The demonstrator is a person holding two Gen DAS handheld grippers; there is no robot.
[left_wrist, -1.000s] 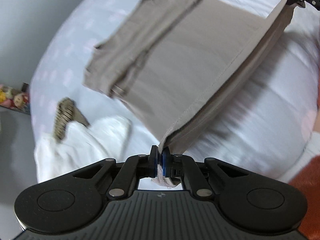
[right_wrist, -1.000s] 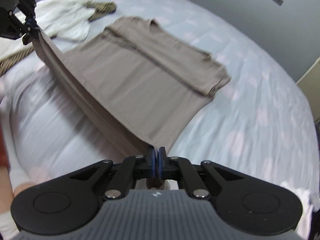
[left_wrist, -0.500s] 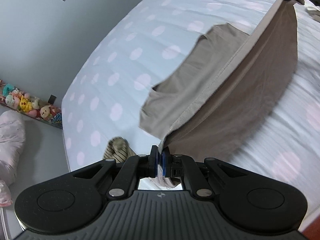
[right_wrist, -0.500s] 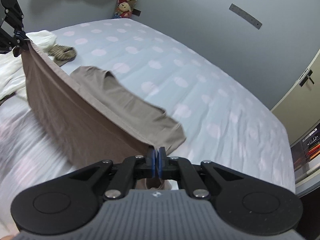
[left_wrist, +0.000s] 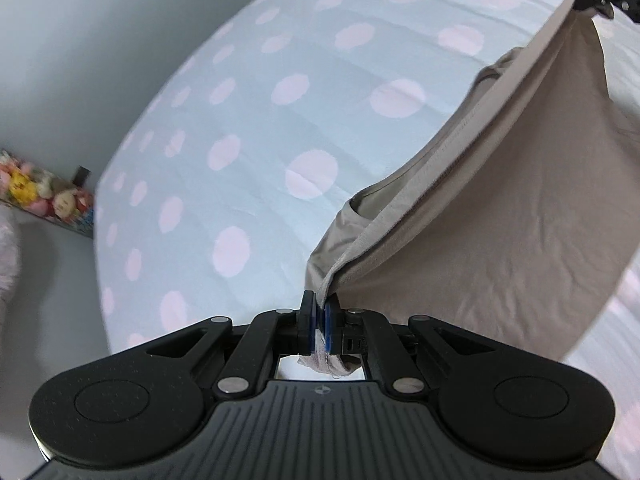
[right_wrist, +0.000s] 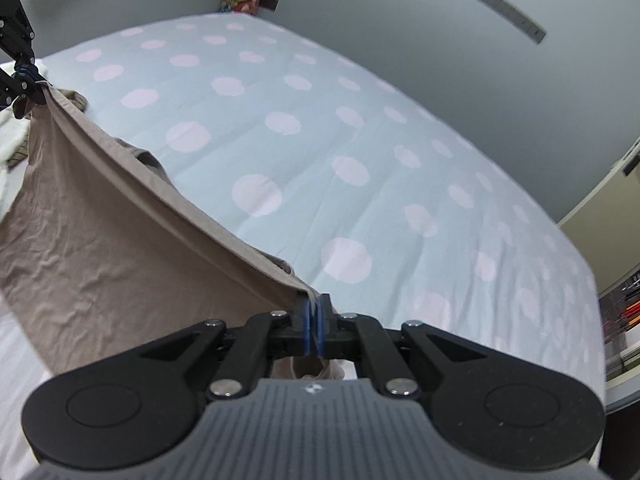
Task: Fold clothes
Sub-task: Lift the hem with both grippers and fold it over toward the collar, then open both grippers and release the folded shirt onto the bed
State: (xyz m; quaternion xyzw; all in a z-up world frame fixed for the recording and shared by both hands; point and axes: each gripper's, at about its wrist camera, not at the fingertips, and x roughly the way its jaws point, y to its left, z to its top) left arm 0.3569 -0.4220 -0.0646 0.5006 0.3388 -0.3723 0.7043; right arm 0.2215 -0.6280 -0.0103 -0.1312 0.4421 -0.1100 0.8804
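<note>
Fingers (left_wrist: 307, 316) pinching both hem corners of the shirt (left_wrist: 500, 240).
Left gripper (left_wrist: 319, 317) clamped on one corner, right gripper (right_wrist: 314, 317) on the other; hem stretched taut between, body hanging below, draped onto the bed (right_wrist: 320, 152).

Pale blue bed (right_wrist: 360, 128) with pink dots; white cloth (right_wrist: 10, 140) lying at its edge.

No readable text, label or number shows anywhere (the pale strip (right_wrist: 510, 14) on the wall is blurred).
</note>
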